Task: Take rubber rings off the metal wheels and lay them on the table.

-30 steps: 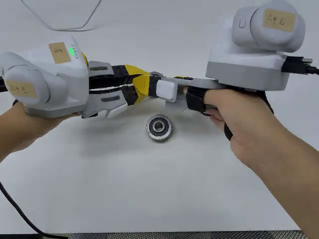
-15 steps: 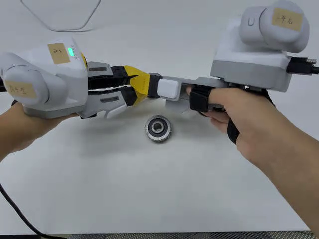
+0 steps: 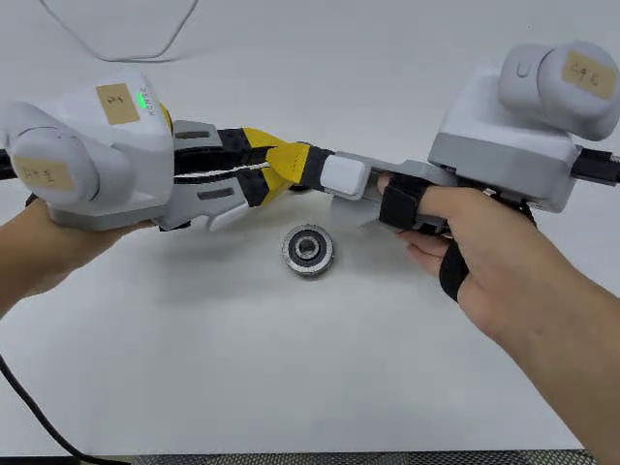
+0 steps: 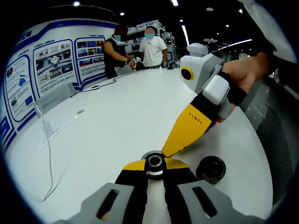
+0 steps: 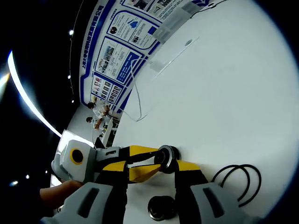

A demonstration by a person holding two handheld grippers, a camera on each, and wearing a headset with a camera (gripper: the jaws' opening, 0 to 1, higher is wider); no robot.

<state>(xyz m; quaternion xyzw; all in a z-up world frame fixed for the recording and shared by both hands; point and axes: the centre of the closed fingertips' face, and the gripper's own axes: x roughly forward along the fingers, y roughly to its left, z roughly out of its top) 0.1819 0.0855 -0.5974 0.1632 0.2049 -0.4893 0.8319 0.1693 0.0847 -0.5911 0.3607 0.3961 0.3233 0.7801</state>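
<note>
My left gripper (image 3: 276,160) comes in from the left and is shut on a small metal wheel (image 4: 154,164), held above the table. My right gripper (image 3: 295,167) meets it from the right. Its yellow tips (image 5: 167,167) flank that same wheel (image 5: 167,156) and press on the dark rubber ring around its rim. A second wheel (image 3: 308,249) lies flat on the white table just below both grippers, also visible as the second wheel (image 4: 210,169). Two loose black rubber rings (image 5: 236,179) lie on the table beyond the right gripper.
A thin cable (image 3: 116,48) loops across the far part of the white table (image 3: 291,387). A black cable (image 3: 29,407) hangs at the near left edge. A clear plastic stand (image 4: 51,121) sits further out, and two people (image 4: 140,46) stand at the far end.
My right gripper has drawn back to the right, so more of its yellow jaw shows. The left gripper and the wheel on the table stay put.
</note>
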